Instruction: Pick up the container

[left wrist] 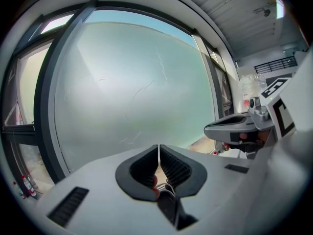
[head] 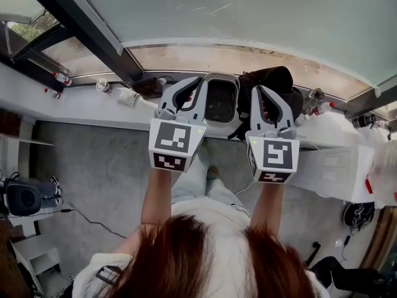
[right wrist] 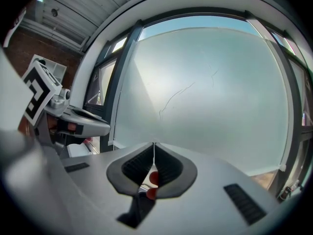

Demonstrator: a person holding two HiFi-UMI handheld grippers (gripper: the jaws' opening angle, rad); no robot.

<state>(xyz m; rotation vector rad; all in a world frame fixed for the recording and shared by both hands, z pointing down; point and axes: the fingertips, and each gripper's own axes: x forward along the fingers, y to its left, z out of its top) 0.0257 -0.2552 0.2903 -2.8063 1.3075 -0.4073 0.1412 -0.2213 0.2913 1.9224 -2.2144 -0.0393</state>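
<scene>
While we hold both grippers toward the window (head: pixel 248 11) | left gripper (left wrist: pixel 159 151): fingers together, nothing between them | right gripper (right wrist: pixel 154 148): fingers together, nothing between them | container (head: pixel 220 101): open-topped, on the white bench (head: pixel 80 107) below the glass, between our two grippers

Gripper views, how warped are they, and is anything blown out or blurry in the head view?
Left gripper view: heavy fisheye, the window frame bows and black corners ring the picture. Right gripper view: same bending; the frosted pane glows pale, no hard glare. Head view: soft daylight, the person's hair at the bottom is out of focus.
</scene>
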